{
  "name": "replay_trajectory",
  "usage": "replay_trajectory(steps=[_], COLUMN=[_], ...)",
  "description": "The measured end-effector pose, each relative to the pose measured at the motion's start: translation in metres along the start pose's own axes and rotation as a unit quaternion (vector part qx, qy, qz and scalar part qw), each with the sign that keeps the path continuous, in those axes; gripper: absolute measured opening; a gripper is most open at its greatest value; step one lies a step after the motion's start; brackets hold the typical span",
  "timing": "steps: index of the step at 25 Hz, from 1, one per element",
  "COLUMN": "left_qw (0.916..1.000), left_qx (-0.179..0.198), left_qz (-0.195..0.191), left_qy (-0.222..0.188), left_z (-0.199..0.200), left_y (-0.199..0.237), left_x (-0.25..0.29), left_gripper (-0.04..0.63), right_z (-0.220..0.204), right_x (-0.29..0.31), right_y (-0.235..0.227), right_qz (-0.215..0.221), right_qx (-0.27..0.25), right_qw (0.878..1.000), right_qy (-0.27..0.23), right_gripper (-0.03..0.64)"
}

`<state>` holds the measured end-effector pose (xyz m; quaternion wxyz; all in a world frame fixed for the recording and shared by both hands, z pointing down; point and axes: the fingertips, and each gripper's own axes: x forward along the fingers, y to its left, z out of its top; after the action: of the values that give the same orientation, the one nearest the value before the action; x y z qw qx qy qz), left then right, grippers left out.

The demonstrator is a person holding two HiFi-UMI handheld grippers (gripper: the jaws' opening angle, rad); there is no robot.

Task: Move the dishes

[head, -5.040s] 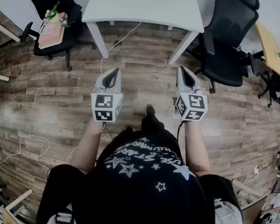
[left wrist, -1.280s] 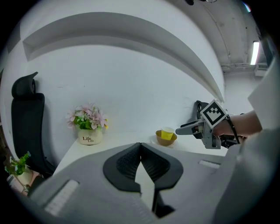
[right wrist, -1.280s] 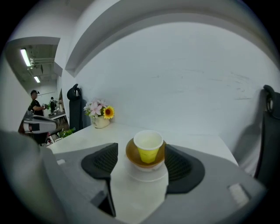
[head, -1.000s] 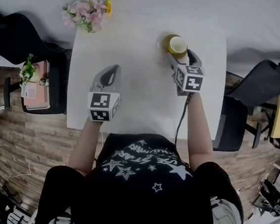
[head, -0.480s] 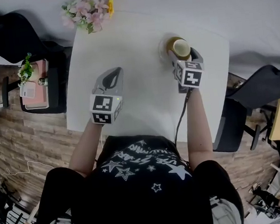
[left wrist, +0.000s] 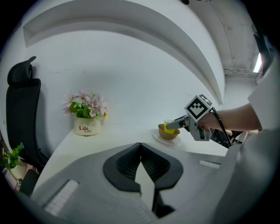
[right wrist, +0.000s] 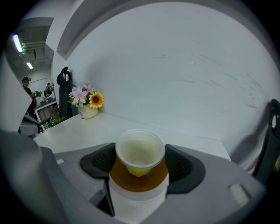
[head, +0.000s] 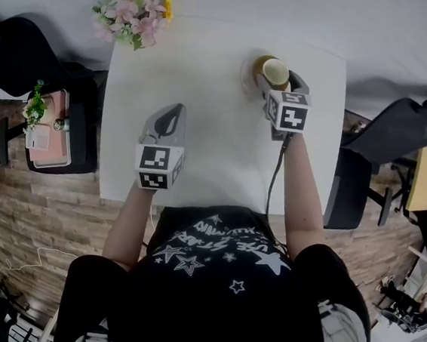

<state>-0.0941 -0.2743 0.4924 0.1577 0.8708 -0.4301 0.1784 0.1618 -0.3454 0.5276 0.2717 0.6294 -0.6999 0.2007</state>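
Cup: a small yellow cup with a pale inside, pinched in the right claw and held just above the bowl — lifted clear of it, as far as the left gripper view shows.
Bowl and plate: an amber bowl sits on a white plate straight under the cup, near the far right corner of the table.
Grip: the right claw is closed on the cup, with a pad at each side of it.
Spare side: the left claw has its jaws pressed together with nothing between them. It hangs over the near left part of the table, well apart from the dishes.
Risk: the cup looks light and tapered, so a slack or skewed pinch could let it slide out and fall back onto the bowl. Carried off too low, it could clip the bowl's rim and push bowl and plate toward the table edge, which is near on that side. The cup's inside looks empty, so a spill seems unlikely.
Surface: plain white and smooth, bare apart from the dishes and a pot of flowers at the far left corner.
Room: a white wall behind, black office chairs to either side, one carrying a pink box, and a wood-plank floor below.
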Motion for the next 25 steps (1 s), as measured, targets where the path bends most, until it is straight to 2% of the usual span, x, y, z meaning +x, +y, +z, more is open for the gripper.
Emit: replay_trajectory(steps=[7, 16, 25], left_qw=[0.9999, 0.9997, 0.9993], left_qx=[0.002, 0.009, 0.020], left_qz=[0.008, 0.018, 0.029], left_qy=[-0.008, -0.017, -0.016], left_z=[0.007, 0.021, 0.036], left_y=[-0.010, -0.023, -0.031], left_x=[-0.006, 0.002, 0.027], left_gripper=[0.011, 0.011, 0.011], right_z=[0.025, 0.054, 0.050], right_x=[-0.020, -0.032, -0.010], right_y=[-0.012, -0.042, -0.088], right_qz=[0.006, 0.006, -0.003], right_qx=[0.014, 0.008, 0.019], right_qw=[0.999, 0.997, 0.998], right_qy=[-0.038, -0.072, -0.064], right_gripper=[0.354, 0.354, 0.354])
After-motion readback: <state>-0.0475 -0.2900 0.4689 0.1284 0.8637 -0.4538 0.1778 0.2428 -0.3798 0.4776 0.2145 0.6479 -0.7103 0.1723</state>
